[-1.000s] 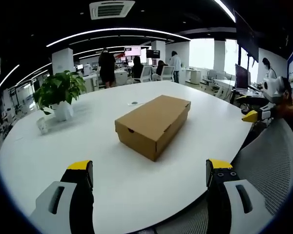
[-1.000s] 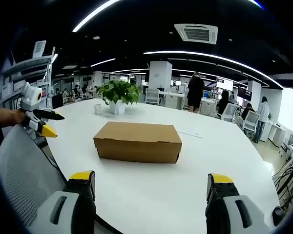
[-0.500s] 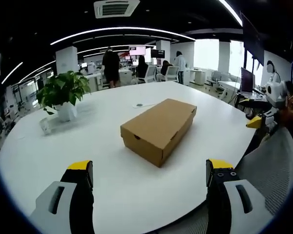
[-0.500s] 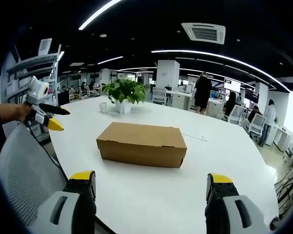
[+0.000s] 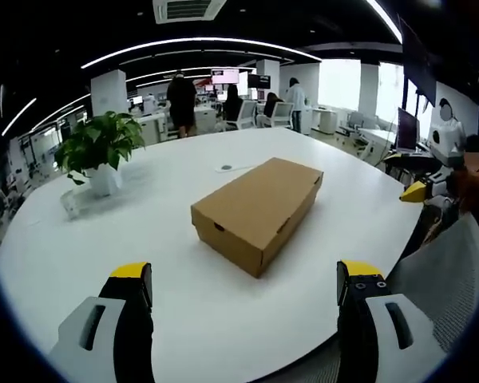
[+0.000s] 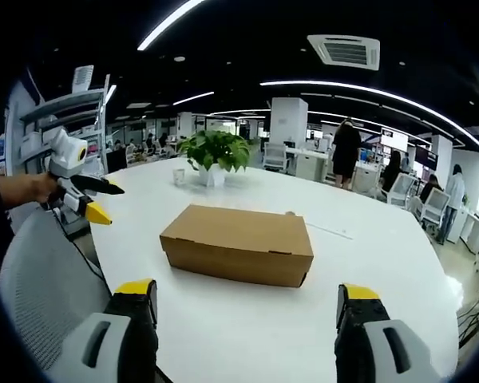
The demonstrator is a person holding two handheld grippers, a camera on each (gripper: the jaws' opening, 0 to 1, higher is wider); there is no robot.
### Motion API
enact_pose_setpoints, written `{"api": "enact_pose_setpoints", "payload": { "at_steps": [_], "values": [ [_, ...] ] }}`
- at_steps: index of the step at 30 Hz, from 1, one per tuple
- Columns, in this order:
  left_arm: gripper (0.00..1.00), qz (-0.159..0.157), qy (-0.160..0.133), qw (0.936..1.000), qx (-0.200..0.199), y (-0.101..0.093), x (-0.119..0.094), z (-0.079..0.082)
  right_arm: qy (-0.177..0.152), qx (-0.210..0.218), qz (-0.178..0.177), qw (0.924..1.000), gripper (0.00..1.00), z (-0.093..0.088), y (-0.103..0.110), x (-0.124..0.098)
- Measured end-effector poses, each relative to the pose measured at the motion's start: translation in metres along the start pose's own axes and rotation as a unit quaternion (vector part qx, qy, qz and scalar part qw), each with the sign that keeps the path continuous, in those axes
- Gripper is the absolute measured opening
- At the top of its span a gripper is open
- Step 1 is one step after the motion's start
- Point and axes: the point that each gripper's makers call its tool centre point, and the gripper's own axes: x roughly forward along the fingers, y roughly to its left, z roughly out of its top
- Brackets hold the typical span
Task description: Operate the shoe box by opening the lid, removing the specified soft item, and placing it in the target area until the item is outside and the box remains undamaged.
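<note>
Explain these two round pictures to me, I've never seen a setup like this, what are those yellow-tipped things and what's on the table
A person holds a two-jaw gripper in each hand, and a fisheye camera rides on each. The left gripper rises from the bottom of the left gripper view; the right gripper does the same in the right gripper view. Both stand open and hold nothing. Each view also catches the other gripper at its edge. On the round white table lies a closed brown cardboard shoe box, with a potted plant and a small cup farther off. Office desks and people fill the background.
</note>
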Motion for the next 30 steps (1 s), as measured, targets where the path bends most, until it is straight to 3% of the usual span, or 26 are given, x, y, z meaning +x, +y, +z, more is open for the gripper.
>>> {"api": "enact_pose_setpoints", "payload": {
  "at_steps": [20,30],
  "values": [
    [0.99,0.001,0.007,0.9999,-0.015,-0.002,0.035,0.004,0.025,-0.04,0.056,0.9973,0.91,0.001,-0.026,0.048],
    [0.98,-0.007,0.023,0.9996,-0.016,-0.008,0.059,-0.002,0.041,-0.068,0.085,0.9932,0.91,-0.002,-0.037,0.076]
  ]
}}
